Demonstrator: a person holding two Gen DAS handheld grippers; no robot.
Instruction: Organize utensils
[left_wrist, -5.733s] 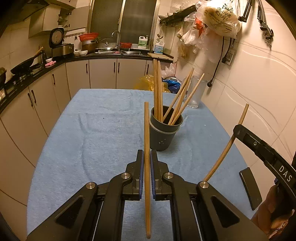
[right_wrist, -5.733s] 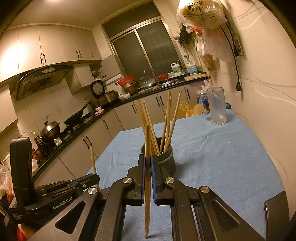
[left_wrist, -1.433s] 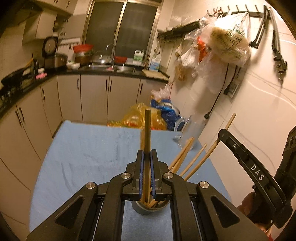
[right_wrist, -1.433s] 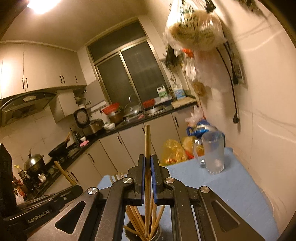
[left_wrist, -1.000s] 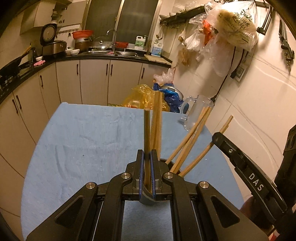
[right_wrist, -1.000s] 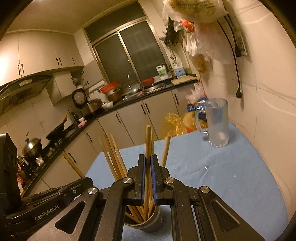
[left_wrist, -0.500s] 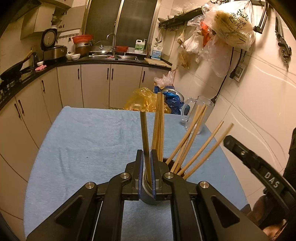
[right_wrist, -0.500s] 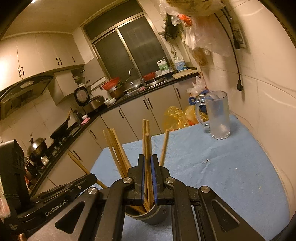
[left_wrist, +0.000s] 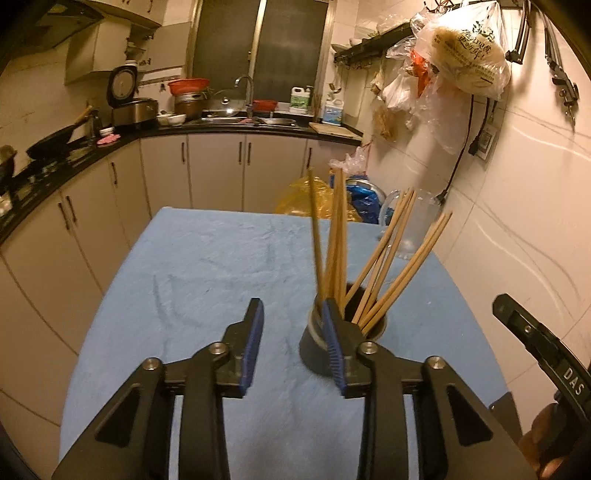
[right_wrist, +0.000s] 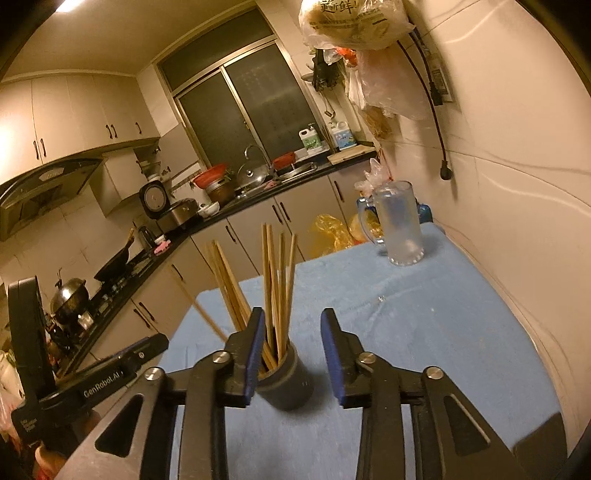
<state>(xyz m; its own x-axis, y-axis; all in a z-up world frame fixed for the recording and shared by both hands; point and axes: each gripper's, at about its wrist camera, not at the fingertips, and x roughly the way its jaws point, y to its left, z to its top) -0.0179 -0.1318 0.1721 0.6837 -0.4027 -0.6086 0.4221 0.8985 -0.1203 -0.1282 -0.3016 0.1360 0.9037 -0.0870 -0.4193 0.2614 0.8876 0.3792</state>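
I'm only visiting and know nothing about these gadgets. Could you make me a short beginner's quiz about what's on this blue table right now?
1. True or false: the left tool is clamped on a wooden chopstick.
2. Where do the long wooden chopsticks stand?
A. in the clear glass mug
B. in the dark grey round cup
C. flat on the blue table cloth
3. Fill in: the right tool has its jaws ____.

Key: 1 false, its jaws are apart and nothing is between them; 2 B; 3 open.

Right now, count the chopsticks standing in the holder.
8, all in the dark holder: four near-upright chopsticks at its left, four leaning right. They overlap, so the count may be off.
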